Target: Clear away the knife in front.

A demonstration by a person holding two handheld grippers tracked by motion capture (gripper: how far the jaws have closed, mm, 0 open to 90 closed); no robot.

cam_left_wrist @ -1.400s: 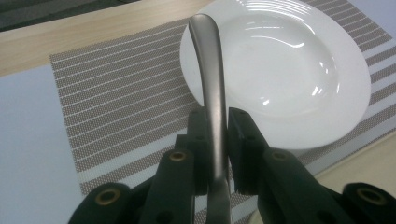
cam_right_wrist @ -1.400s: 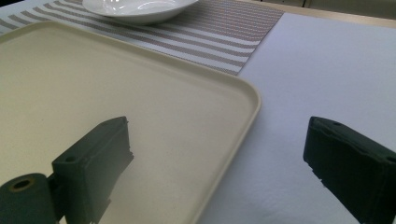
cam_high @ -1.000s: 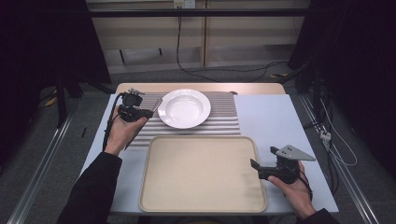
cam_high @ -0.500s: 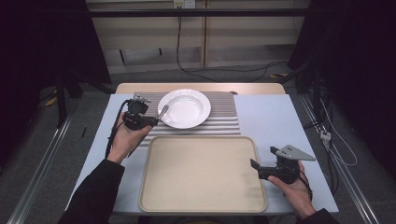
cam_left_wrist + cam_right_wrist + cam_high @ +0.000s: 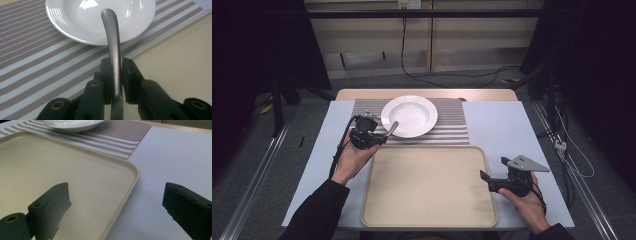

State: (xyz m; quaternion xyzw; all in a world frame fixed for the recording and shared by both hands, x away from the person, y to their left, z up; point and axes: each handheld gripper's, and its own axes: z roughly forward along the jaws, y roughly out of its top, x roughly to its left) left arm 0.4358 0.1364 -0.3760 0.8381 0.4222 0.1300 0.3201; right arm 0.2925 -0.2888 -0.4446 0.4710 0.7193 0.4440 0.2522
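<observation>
My left gripper (image 5: 379, 136) is shut on a piece of metal cutlery (image 5: 113, 45), its handle pointing ahead over the rim of the white plate (image 5: 409, 116); which end is hidden in the jaws I cannot tell. In the left gripper view the plate (image 5: 82, 20) lies just beyond the jaws on the striped placemat (image 5: 37, 62). The gripper hovers at the mat's front left, beside the far left corner of the beige tray (image 5: 427, 185). My right gripper (image 5: 484, 179) stands open at the tray's right edge, one jaw over the tray (image 5: 62, 170), the other over the tablecloth.
The striped placemat (image 5: 452, 131) lies behind the tray on a pale blue tablecloth (image 5: 507, 125). Bare cloth lies right of the tray (image 5: 170, 157). Cables run across the floor behind the table and along its right side.
My left gripper has carried the cutlery right and toward the near side, from the mat's far left to beside the plate's front left rim. The right gripper has stayed put.
</observation>
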